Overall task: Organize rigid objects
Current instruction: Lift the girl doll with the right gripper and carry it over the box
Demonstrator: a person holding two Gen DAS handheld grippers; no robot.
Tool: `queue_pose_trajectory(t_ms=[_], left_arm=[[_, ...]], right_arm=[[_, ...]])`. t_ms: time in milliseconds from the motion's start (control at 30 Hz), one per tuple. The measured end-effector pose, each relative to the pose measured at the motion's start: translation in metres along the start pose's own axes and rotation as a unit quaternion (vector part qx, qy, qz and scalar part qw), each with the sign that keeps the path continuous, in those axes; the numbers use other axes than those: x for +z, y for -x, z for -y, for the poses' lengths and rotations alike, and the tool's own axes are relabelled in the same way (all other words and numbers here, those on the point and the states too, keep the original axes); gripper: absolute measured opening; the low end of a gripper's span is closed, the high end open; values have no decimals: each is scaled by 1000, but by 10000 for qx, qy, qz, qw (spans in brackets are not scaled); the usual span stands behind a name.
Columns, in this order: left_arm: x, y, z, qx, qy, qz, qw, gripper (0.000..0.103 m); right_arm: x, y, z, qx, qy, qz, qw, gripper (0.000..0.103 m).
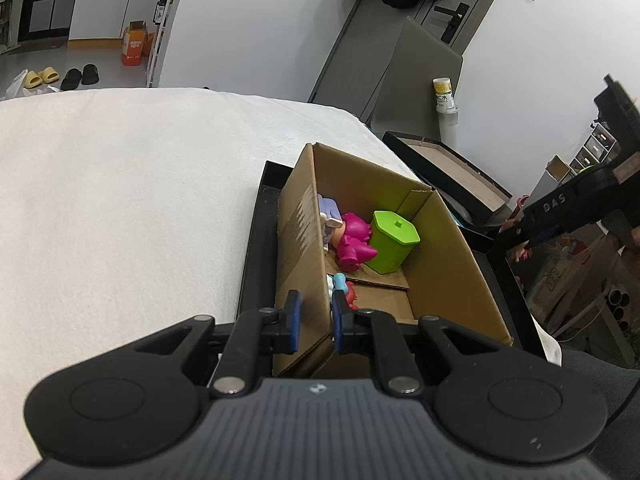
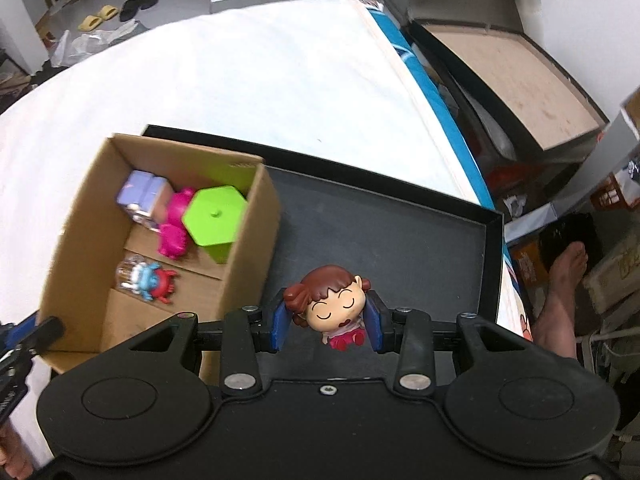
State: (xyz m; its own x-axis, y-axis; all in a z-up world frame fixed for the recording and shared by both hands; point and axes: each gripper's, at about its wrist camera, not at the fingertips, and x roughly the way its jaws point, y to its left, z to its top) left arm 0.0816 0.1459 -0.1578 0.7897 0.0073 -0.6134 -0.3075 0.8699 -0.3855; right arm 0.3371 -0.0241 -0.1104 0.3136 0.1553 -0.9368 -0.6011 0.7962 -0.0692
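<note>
overhead, right gripper (image 2: 326, 322) clamps a doll (image 2: 332, 304); left gripper (image 1: 316, 320) pinches the cardboard box (image 1: 304, 240) wall; "das" legible.

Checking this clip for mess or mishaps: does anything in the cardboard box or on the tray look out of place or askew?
Nothing is spilled or broken. Inside the cardboard box the toys lie jumbled: the pink figure on its side against the upright green lidded container. The left gripper clamps the box wall; the right gripper holds a brown-haired doll above the black tray.
</note>
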Motion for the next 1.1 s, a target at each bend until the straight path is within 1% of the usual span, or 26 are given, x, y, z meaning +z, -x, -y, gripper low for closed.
queue_pose_trajectory(t_ms=[533,767,933,1100], left_arm=[[-1,1,-1,-32,32,-10,10000,15],[0,1,-1,-51,53,-22,10000,15],[0,1,-1,-59,64,-25,10000,15],[0,1,-3,-70,76,-27,9999,15]], right_arm=[[7,37,-41,201,304,212,9991,38],[10,39,-56,264,406,225,9986,38],[10,38,-67,390,485,226,9978,38],[11,31,-79,458,559,185,9972,38]])
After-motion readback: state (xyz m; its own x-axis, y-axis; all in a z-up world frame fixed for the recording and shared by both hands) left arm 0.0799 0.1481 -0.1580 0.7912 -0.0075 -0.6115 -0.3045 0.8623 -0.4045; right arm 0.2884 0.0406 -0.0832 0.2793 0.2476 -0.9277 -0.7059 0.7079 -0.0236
